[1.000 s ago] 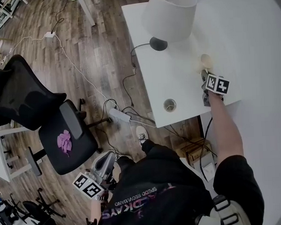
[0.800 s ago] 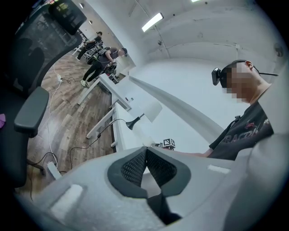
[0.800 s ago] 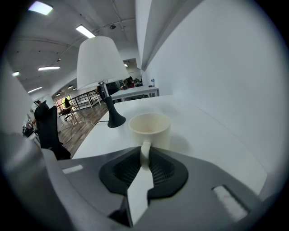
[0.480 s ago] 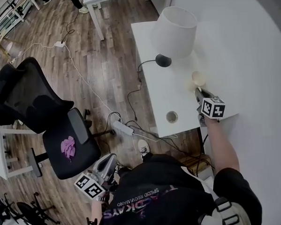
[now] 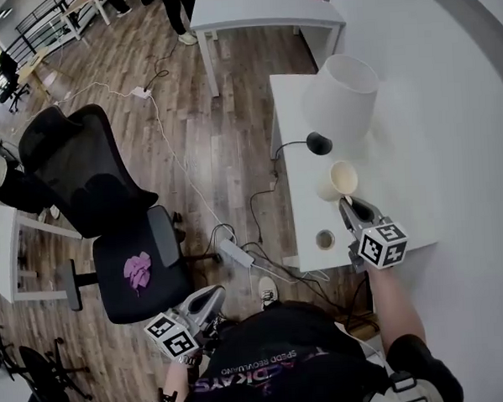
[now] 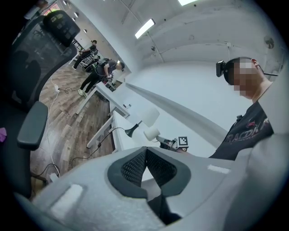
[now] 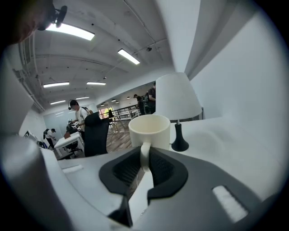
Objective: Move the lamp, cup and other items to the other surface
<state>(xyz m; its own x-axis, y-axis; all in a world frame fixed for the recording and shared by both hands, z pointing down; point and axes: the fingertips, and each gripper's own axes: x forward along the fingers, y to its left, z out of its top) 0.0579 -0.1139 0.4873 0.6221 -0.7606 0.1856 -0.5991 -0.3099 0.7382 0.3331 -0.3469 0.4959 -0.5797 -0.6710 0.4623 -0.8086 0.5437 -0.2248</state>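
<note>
While the right forearm [image 5: 388, 305] stretched straight out from the shoulder over the near edge of the white desk [image 5: 303, 197], the right gripper [image 5: 347, 203] pointed a little downward along the desk toward the lamp [image 5: 340, 95]. Its jaws were clamped on the handle [image 7: 144, 153] of the cream cup [image 5: 338, 181]. The cup was upright with its mouth open to the ceiling, and it hung out past the fingertips just short of the lamp's dark base. The lamp itself stood on the desk, its white shade close to the wall. The left gripper [image 5: 211, 294] was kept low and close against the person's body, near the hip. It was aimed roughly level across toward the desk, and its pads were pressed together at the tips with nothing between them. A black office chair [image 5: 91, 187] stood well apart on the wooden floor, with a purple thing [image 5: 138, 271] lying on its seat.
</note>
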